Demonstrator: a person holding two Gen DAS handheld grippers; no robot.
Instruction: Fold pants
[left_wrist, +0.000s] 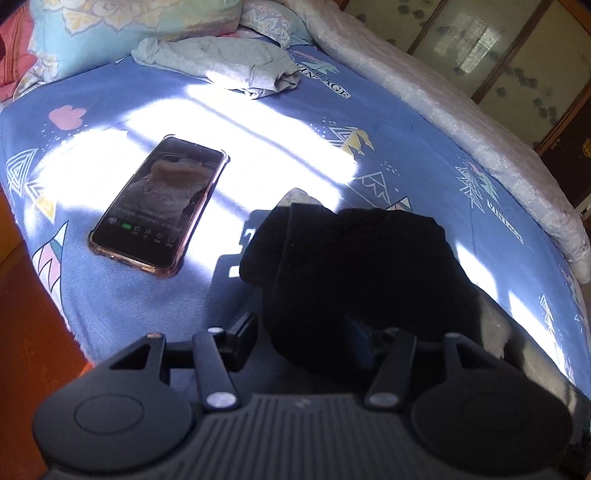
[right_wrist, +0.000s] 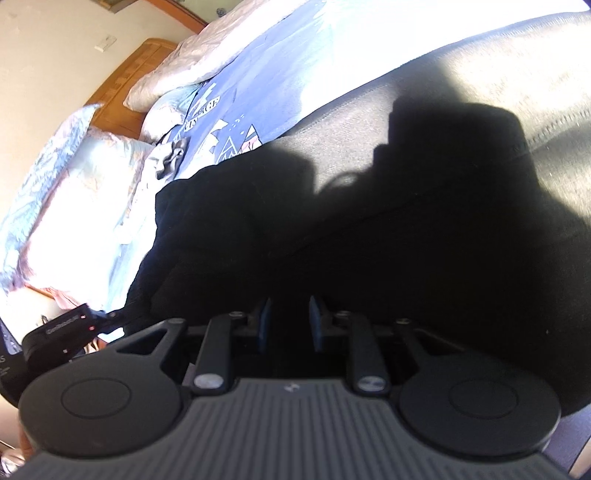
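- My left gripper (left_wrist: 303, 332) spread, black pants (left_wrist: 354, 273) bunched between pads on blue bedsheet (left_wrist: 406, 122).
- My right gripper (right_wrist: 287, 325) narrow gap; can't tell if pinching pants.
- Phone (left_wrist: 159, 205) left of pants.

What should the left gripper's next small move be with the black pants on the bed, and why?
Probably draw the left gripper back clear of the black pants. Its jaws stand apart with the bunched cloth lying between them, seemingly not pinched, so the fold there looks set down. The phone lies close by on the blue sheet, so back out straight. The right gripper sits low against the cloth.
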